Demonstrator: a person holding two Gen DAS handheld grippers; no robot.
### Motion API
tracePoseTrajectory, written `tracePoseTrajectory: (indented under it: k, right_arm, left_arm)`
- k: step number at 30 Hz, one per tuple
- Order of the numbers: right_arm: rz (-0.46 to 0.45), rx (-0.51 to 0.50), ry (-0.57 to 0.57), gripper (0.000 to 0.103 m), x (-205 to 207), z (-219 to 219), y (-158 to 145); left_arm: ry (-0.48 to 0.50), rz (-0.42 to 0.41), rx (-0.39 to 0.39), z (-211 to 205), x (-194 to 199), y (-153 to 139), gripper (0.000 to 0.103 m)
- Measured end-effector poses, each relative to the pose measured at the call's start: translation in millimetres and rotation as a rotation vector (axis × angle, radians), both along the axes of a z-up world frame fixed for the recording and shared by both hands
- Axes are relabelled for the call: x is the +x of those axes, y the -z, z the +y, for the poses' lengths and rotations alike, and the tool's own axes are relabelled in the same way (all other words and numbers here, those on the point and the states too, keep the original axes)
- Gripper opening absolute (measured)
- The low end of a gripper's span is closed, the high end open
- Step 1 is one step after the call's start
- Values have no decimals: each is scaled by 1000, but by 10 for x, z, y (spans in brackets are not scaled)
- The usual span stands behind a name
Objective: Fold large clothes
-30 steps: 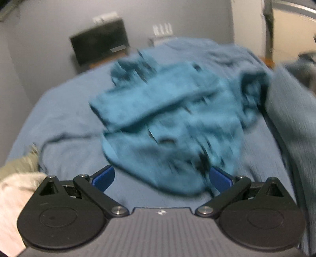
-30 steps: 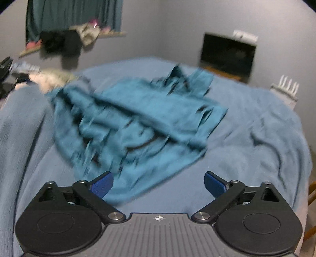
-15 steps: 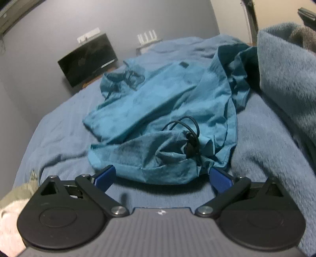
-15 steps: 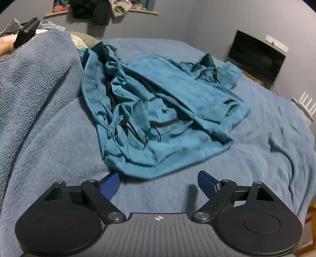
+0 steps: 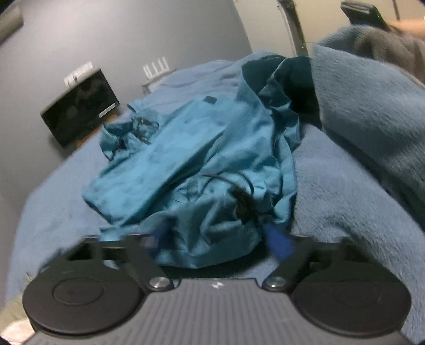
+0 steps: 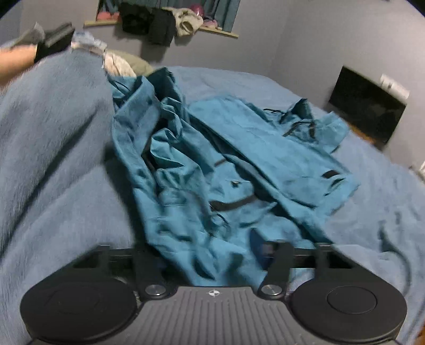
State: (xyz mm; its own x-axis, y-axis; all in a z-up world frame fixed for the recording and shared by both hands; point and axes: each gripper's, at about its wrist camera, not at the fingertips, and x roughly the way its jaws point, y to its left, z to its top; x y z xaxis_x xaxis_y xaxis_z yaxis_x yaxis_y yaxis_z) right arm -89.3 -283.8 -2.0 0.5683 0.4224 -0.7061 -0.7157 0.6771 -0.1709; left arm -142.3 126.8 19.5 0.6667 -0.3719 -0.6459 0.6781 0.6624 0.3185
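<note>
A crumpled teal jacket (image 5: 191,148) lies on the blue bed (image 5: 53,207), with a black drawcord and toggle (image 5: 241,201) near its hem. My left gripper (image 5: 216,240) is low at the near hem. Its jaws are closing with a fold of the hem between the blurred blue pads. In the right wrist view the same jacket (image 6: 239,148) spreads across the bed (image 6: 385,199). My right gripper (image 6: 203,252) is closing too, and the near edge of the jacket fills the gap. Its left pad is hidden under the cloth.
A thick blue blanket fold (image 5: 372,119) rises right of the jacket, seen on the left (image 6: 47,119) from the other side. A dark screen (image 5: 79,106) and a white router (image 5: 156,69) stand at the far wall. A shelf with clothes (image 6: 164,21) hangs above pale bedding (image 6: 122,63).
Both grippers have come down and closer to the jacket's near edge. Their jaws have narrowed from wide open, and cloth now lies between the fingers of each.
</note>
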Motion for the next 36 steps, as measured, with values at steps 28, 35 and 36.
tracePoseTrajectory:
  k: [28, 35, 36]
  right_arm:
    - [6, 565, 659, 32, 2706, -657, 363]
    - [69, 610, 662, 54, 2862, -728, 782]
    - [79, 614, 663, 54, 2878, -732, 821]
  left_arm:
    - [-630, 109, -613, 303, 3036, -158, 79]
    - [-525, 84, -543, 286, 3253, 58, 87]
    - [-507, 76, -547, 300, 3267, 73, 87]
